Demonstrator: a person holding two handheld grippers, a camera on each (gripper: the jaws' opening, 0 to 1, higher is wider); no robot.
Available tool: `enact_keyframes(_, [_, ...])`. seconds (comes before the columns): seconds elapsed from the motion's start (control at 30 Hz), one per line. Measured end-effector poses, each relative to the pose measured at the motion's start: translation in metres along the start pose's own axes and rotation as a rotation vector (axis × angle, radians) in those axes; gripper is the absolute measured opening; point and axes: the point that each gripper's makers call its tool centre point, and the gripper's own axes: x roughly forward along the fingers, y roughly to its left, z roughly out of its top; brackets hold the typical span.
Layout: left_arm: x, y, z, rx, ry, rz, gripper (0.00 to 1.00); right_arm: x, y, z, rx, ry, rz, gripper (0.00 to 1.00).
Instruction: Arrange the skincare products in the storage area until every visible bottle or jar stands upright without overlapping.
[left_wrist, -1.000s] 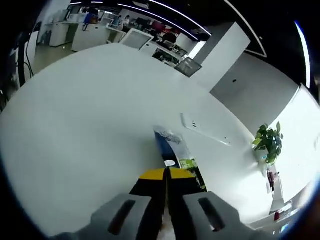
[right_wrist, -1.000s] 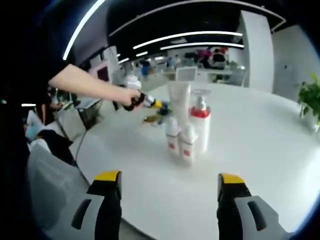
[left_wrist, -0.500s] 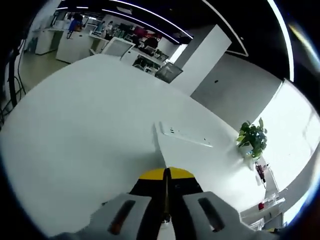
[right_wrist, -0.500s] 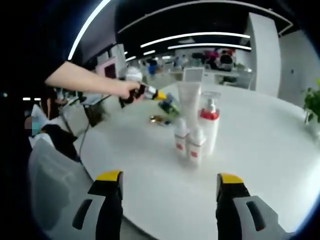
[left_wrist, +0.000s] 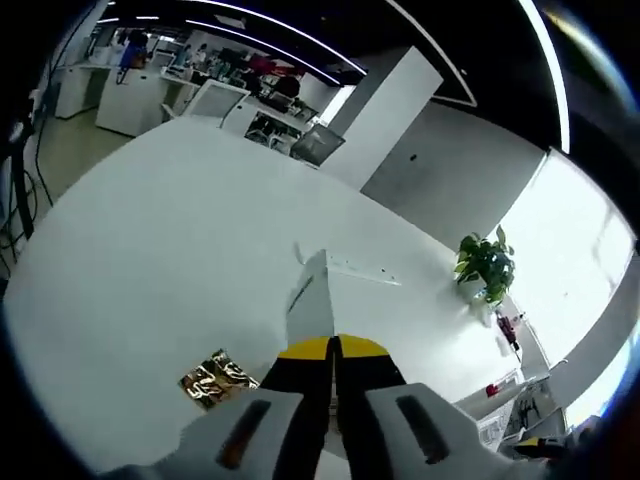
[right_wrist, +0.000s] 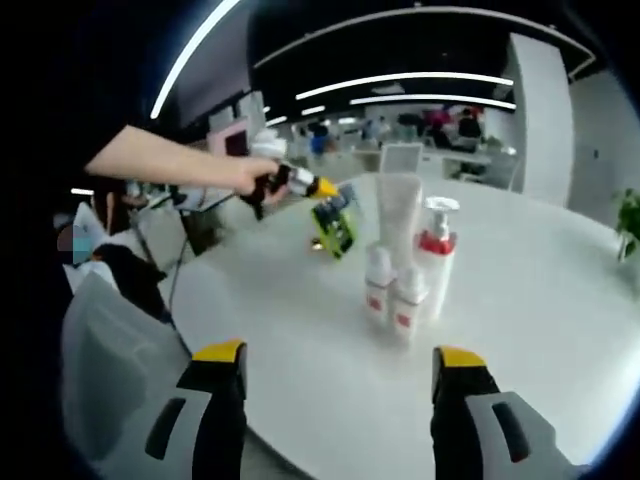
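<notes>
**A:** What is in my left claw (left_wrist: 333, 352)?

**B:** Your left claw is squeezed tight on a flat packet (left_wrist: 310, 300). In the left gripper view you see the packet edge-on, sticking out past the yellow tips. In the right gripper view the packet (right_wrist: 337, 222) is green and blue, and it hangs in the air from the left claw (right_wrist: 322, 188), above the desk (right_wrist: 560, 300).

**A:** And my right claw (right_wrist: 340, 362)?

**B:** Its two jaws are spread wide. Nothing is between them. It sits low at the near edge of the desk.

**A:** Where are the bottles?

**B:** They stand in a bunch in the middle of the desk. There is a tall white tube (right_wrist: 398, 215), a pump bottle (right_wrist: 437, 250) with a red band, and two small white bottles (right_wrist: 378, 283) in front. All stand up straight, close together. I cannot tell if they touch.

**A:** Is the packet near them?

**B:** Yes, near the tube, up and to its left, but apart from it.

**A:** Anything else close by?

**B:** A small shiny gold thing (left_wrist: 218, 378) lies flat on the desk (left_wrist: 150, 260) just beside the left claw. A green plant (left_wrist: 487, 265) stands far off, past the desk.
</notes>
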Motion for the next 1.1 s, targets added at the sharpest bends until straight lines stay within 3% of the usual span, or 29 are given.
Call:
enact_keyframes(0.33, [-0.034, -0.019, 0.008, 0.015, -0.020, -0.056, 0.04, -0.002, 0.011, 0.012, -0.029, -0.038, 0.041, 0.74])
enact_keyframes(0.7, [-0.077, -0.063, 0.000, 0.059, -0.030, -0.162, 0.04, -0.004, 0.024, 0.013, -0.063, -0.051, 0.098, 0.76])
enact_keyframes(0.87, [-0.092, -0.088, -0.007, 0.079, -0.024, -0.219, 0.04, -0.002, 0.037, 0.024, -0.048, -0.081, 0.183, 0.76])
enact_keyframes(1.0, [-0.106, -0.111, -0.010, 0.082, -0.029, -0.267, 0.04, -0.001, 0.052, 0.045, 0.042, -0.145, 0.303, 0.77])
enact_keyframes(1.1, [-0.117, -0.127, -0.012, 0.086, -0.028, -0.307, 0.04, 0.000, 0.062, 0.053, 0.115, -0.153, 0.400, 0.83])
